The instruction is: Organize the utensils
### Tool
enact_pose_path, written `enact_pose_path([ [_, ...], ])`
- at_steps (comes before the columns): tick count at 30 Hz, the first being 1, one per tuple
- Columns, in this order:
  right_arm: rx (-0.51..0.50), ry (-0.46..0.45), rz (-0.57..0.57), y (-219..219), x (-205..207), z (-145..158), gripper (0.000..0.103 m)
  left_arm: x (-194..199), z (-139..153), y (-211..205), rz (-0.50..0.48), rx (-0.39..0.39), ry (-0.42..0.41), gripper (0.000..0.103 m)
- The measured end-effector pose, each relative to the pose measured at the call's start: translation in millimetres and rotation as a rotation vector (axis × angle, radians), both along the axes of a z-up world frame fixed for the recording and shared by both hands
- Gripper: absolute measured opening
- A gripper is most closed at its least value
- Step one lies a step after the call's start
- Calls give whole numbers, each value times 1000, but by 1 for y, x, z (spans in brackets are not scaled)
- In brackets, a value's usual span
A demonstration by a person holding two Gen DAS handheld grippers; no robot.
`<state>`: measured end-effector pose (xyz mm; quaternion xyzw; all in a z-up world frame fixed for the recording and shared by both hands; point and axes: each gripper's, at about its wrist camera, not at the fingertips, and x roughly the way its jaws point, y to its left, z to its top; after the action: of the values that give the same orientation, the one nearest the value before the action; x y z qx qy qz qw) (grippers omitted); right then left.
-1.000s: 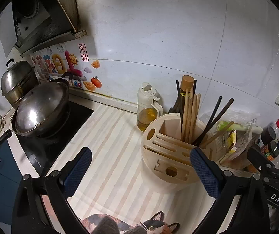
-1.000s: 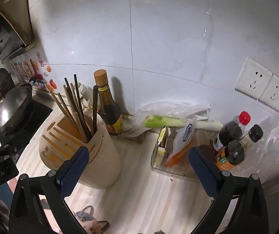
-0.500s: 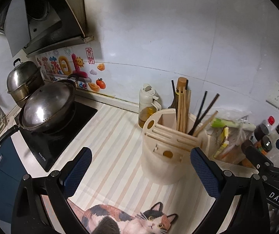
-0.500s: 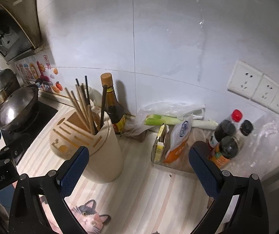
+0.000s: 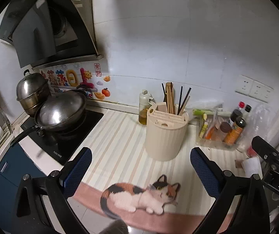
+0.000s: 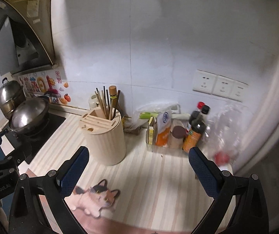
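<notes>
A cream round utensil holder [image 5: 166,134] stands on the striped counter and holds several wooden and black chopsticks [image 5: 175,101]. It also shows in the right wrist view [image 6: 106,136], with its chopsticks [image 6: 105,103]. My left gripper [image 5: 139,161] is open and empty, held back from the holder near the counter's front. My right gripper [image 6: 139,161] is open and empty, in front and to the right of the holder. Part of the right gripper shows at the right edge of the left wrist view.
A wok [image 5: 61,111] and a steel pot [image 5: 32,91] sit on the stove at left. An oil bottle [image 5: 144,107] stands behind the holder. A tray of sauce bottles [image 5: 223,128] and a leek [image 6: 151,115] lie at right. A cat-print mat [image 5: 143,195] lies at the front edge.
Both grippers have pulled back and up from the holder, which now looks smaller and farther. The cat mat has come into full view. Both grippers stay open.
</notes>
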<state>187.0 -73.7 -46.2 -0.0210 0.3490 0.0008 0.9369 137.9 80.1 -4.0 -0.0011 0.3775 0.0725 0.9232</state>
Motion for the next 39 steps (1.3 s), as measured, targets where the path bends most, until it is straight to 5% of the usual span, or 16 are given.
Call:
enact_pose_path([
  [7,12,-5,-45,11,-83,34,103,-62,31,7,-37,-7,9,103],
  [16,14,-7,-45,18,-139,66,103,-103,53,13,-35,-16,22,103],
  [39,-4,-57,-24,16,-141,84,103,-119,65,11,11,4,-25,103],
])
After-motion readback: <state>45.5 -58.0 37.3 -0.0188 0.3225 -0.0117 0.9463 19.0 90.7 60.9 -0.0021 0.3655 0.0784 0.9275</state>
